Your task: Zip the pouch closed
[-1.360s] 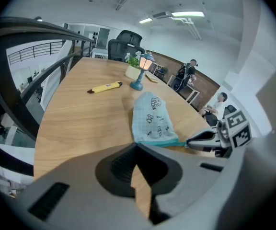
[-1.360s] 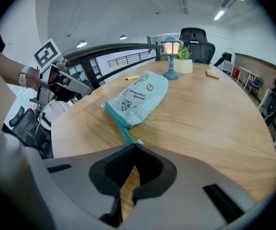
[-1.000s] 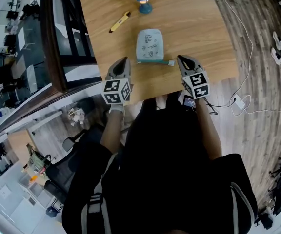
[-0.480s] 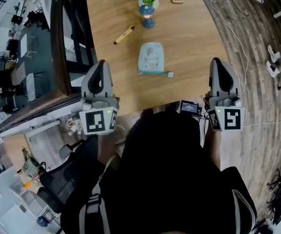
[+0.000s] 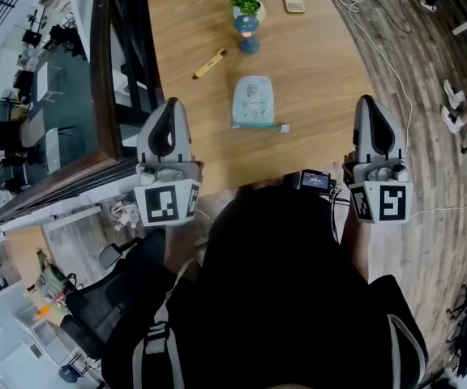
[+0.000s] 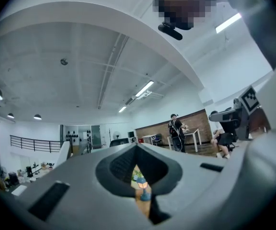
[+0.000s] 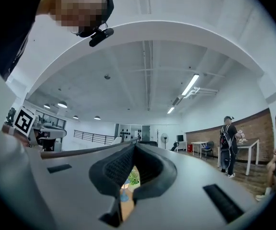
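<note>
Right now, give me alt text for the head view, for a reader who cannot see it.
A pale blue pouch lies on a wooden table, untouched. The left gripper and right gripper are held either side of it, both shut and empty.

Pale blue pouch (image 5: 253, 100), doodle print, teal edge. Light wood table (image 5: 319, 79). Yellow pen (image 5: 209, 63). Blue vase (image 5: 248, 29). Grey left gripper (image 5: 170, 105) and right gripper (image 5: 370, 100), black-white square markers.
</note>
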The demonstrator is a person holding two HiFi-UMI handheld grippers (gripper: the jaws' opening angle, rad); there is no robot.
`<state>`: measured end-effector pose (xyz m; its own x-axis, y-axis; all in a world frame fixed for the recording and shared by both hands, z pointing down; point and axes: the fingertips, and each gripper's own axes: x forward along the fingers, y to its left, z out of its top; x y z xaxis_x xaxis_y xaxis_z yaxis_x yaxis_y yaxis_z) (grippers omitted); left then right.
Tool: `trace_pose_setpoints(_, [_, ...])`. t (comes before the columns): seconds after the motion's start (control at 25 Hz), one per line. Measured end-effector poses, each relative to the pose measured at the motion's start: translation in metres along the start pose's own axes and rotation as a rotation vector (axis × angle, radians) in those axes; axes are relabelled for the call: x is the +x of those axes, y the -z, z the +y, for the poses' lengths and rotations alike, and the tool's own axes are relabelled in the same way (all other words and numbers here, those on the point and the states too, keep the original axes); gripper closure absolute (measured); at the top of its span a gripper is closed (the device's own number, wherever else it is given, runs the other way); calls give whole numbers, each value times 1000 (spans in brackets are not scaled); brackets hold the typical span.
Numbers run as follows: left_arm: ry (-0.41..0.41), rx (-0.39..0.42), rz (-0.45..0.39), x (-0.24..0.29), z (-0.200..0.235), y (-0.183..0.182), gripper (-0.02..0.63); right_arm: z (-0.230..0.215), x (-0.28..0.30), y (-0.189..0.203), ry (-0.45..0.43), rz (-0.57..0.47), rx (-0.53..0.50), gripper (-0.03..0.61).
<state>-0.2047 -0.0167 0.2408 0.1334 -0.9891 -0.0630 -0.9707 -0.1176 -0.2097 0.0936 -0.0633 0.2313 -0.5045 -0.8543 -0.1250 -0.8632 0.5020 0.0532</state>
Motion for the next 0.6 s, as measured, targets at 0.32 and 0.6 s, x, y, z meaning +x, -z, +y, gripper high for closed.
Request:
trace_pose_setpoints(0.32, [15, 6, -6, -3, -1, -2, 615, 8, -1, -3, -11, -8, 9, 565])
trace_pose_setpoints(0.6, [25, 6, -3, -6, -1, -2, 615, 13, -2, -3, -13, 9, 2, 565])
